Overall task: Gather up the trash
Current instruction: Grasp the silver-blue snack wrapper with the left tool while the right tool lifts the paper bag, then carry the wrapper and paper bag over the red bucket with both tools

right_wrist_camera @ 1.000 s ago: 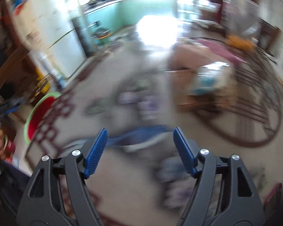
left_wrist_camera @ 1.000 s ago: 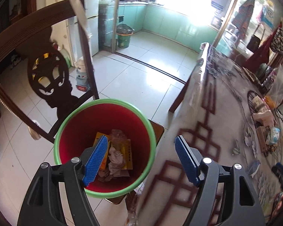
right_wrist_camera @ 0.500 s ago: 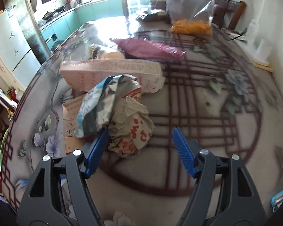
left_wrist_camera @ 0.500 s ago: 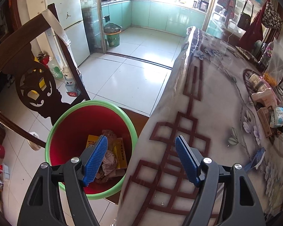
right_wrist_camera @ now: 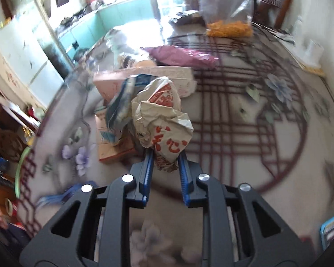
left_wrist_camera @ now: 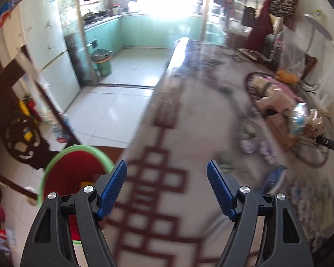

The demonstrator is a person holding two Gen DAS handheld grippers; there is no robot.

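My right gripper (right_wrist_camera: 165, 159) is shut on a crumpled beige paper bag with red print (right_wrist_camera: 161, 120), over the patterned table (right_wrist_camera: 245, 133). A blue-white wrapper (right_wrist_camera: 120, 102) and flat cardboard boxes (right_wrist_camera: 113, 146) lie beside it. My left gripper (left_wrist_camera: 167, 187) is open and empty above the table's edge. The red bin with a green rim (left_wrist_camera: 71, 166) stands below the table at the lower left; its rim also shows in the right wrist view (right_wrist_camera: 20, 169). The trash pile shows blurred in the left wrist view (left_wrist_camera: 285, 115).
A dark wooden chair (left_wrist_camera: 17, 102) stands by the bin. A pink bag (right_wrist_camera: 180, 55), a clear bag with orange contents (right_wrist_camera: 229, 26) and a blue scrap (right_wrist_camera: 53, 198) lie on the table. A green kitchen bin (left_wrist_camera: 102, 62) and a fridge (left_wrist_camera: 46, 44) stand beyond.
My right gripper has closed on the beige paper bag. My left gripper has swung right, from over the bin to over the table edge, staying open.
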